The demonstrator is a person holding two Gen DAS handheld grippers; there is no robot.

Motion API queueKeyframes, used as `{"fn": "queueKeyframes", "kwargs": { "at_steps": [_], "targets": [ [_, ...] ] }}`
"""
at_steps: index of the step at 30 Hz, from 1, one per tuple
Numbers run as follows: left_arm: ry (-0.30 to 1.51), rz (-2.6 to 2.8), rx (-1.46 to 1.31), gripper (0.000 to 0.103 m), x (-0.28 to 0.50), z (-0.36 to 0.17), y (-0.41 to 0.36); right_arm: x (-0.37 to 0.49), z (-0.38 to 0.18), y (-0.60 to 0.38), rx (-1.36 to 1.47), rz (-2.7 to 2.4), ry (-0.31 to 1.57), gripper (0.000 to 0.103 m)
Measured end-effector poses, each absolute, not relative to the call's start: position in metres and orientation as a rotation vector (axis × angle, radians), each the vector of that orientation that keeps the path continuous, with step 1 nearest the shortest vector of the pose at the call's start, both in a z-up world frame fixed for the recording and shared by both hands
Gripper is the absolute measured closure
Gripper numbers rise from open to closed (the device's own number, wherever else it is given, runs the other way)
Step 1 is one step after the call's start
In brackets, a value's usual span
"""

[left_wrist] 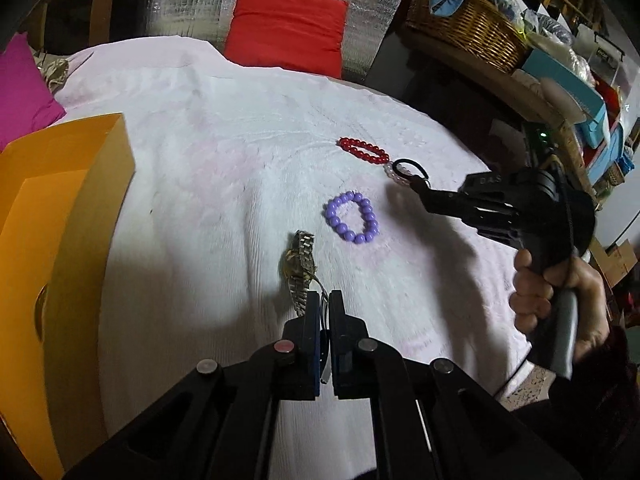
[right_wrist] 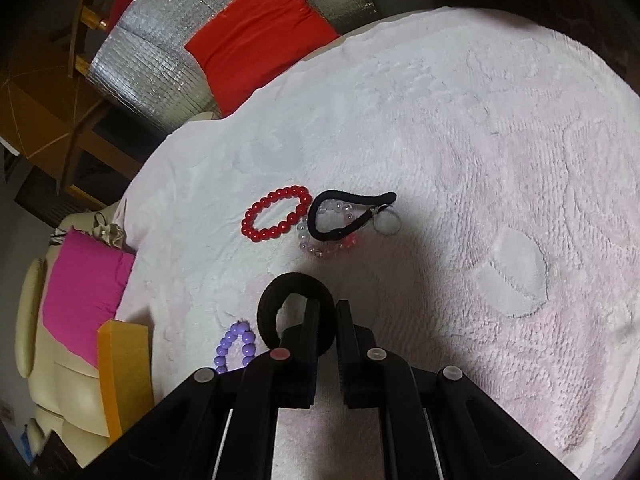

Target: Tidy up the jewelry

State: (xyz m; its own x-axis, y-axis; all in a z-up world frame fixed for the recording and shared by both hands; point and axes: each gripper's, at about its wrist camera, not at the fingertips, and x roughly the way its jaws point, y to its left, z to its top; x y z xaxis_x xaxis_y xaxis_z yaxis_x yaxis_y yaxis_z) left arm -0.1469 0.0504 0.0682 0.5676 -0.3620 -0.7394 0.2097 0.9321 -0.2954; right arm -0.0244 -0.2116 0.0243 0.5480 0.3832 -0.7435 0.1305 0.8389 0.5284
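Observation:
My left gripper is shut on the band of a metal wristwatch, which stands up from its tips above the pale pink towel. My right gripper is shut on a thick black hair tie; it also shows in the left wrist view. On the towel lie a purple bead bracelet, also in the right wrist view, a red bead bracelet, a clear pink bead bracelet and a thin black cord with a ring across it.
An open orange box stands at the left edge of the towel. Red and magenta cushions lie behind. A wicker basket and cluttered shelves stand at the right. A cream chair shows beyond the towel's edge.

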Motion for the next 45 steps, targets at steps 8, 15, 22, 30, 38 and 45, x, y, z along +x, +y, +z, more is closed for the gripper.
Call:
{"fn": "queueKeyframes", "kwargs": {
  "at_steps": [8, 15, 22, 30, 38, 45],
  "targets": [
    [0.838, -0.347, -0.235, 0.099, -0.159, 0.098, 0.062, -0.034, 0.034, -0.208, 0.641, 0.251, 0.947, 0.094],
    [0.745, -0.352, -0.231, 0.099, -0.166, 0.132, 0.069, -0.039, 0.038, -0.196, 0.723, 0.351, 0.925, 0.094],
    [0.901, -0.311, -0.198, 0.097, -0.16, 0.096, 0.069, -0.039, 0.038, -0.195, 0.692, 0.327, 0.932, 0.094],
    [1.019, -0.232, -0.115, 0.066, -0.156, 0.04, 0.037, -0.039, 0.037, -0.193, 0.685, 0.333, 0.946, 0.094],
    [1.019, -0.207, -0.026, 0.075, -0.145, 0.029, 0.023, -0.039, 0.039, -0.196, 0.696, 0.326, 0.934, 0.094],
    [0.986, -0.242, -0.055, 0.088, -0.154, 0.041, 0.026, -0.04, 0.039, -0.193, 0.688, 0.333, 0.936, 0.094]
  ]
}}
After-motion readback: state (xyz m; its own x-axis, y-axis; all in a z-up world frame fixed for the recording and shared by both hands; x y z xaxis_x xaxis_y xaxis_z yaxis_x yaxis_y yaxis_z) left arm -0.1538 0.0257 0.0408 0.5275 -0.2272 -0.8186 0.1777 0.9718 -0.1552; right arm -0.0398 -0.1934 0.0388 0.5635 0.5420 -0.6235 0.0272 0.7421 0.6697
